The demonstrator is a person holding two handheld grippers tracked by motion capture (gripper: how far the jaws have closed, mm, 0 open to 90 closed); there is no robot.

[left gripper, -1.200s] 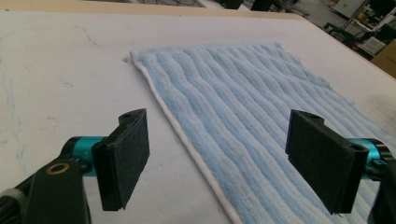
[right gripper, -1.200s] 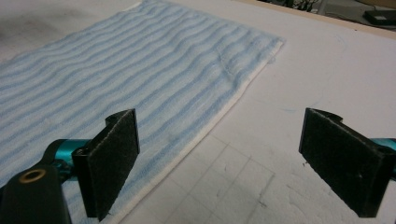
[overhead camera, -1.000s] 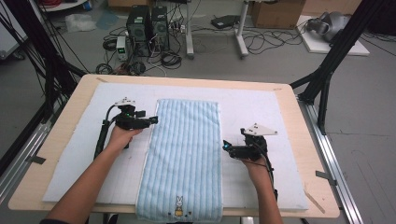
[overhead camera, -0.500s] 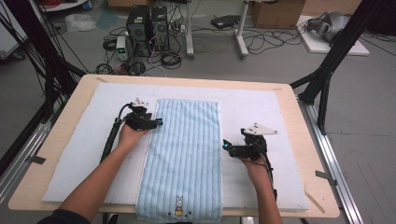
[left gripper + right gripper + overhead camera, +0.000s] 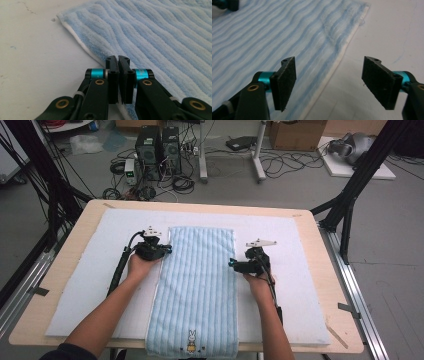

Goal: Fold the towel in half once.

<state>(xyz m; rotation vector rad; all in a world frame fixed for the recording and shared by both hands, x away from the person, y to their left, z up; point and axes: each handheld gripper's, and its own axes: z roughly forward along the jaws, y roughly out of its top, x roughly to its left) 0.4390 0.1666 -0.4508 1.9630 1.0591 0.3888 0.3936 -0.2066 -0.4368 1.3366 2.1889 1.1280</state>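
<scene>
Pale wood forms the bench (image 5: 330, 270), and a white pad (image 5: 100, 285) covers most of its top. On that pad a light-blue ribbed towel (image 5: 200, 285) lies flat and lengthwise, its near end reaching the bench's front edge, where a small rabbit figure (image 5: 190, 340) is stitched. The left tool (image 5: 167, 250) sits at the towel's left edge near the far corner; its jaws have just been closing and now stand pressed together on the white-trimmed hem, as the left gripper view shows (image 5: 118, 75). The right tool (image 5: 231, 264) is at the towel's right edge, roughly midway along it. Its jaws have just been closing too, yet in the right gripper view (image 5: 329, 85) they stand apart, straddling the hem without the pads touching it.
</scene>
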